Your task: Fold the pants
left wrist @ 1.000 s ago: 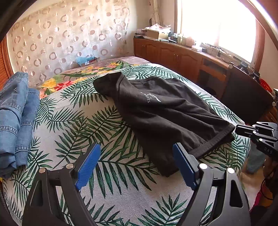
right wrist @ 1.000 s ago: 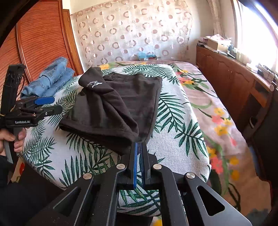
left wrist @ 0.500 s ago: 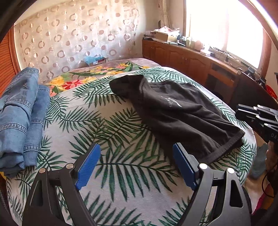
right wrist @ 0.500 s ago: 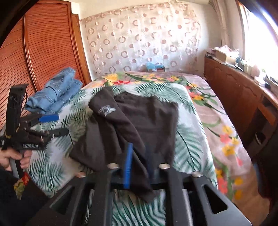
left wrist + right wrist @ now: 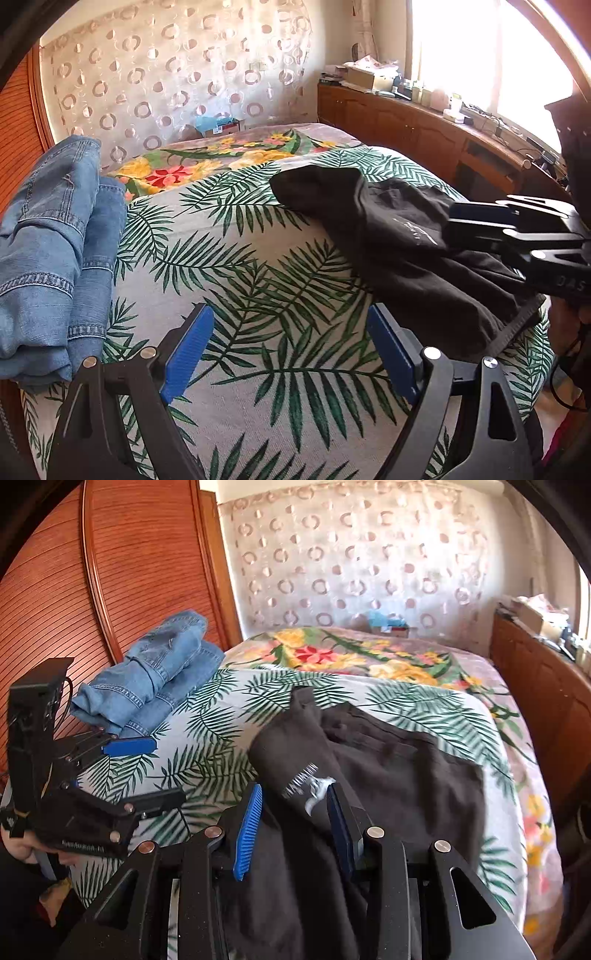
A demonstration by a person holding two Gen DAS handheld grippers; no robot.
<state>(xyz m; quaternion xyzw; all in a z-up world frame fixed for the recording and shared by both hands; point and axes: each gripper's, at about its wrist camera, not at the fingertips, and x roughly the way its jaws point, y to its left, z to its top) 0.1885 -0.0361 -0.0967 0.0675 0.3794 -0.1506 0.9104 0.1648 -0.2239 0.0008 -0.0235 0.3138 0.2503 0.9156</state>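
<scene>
step: mid-fold, likely regrasp | right gripper jaws opening, black pants between them, pads not pressing | left gripper wide apart, empty, over palm-leaf bedspread | pants: bunched, partly folded, white logo up, near bed edge | next: seize hem, fold across

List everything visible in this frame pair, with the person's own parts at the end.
black pants: one, black with a white logo, part-folded on the palm-leaf sheet
jeans: one pile, blue denim, folded at the bed's edge by the wooden slatted door
palm-leaf sheet: one, white and green, over the bed
floral blanket: one, pink and yellow, beyond the sheet
wooden cabinet: one, brown, cluttered top, below the window
left gripper: black, blue pads, jaws wide, empty
right gripper: jaws opening over the pants
</scene>
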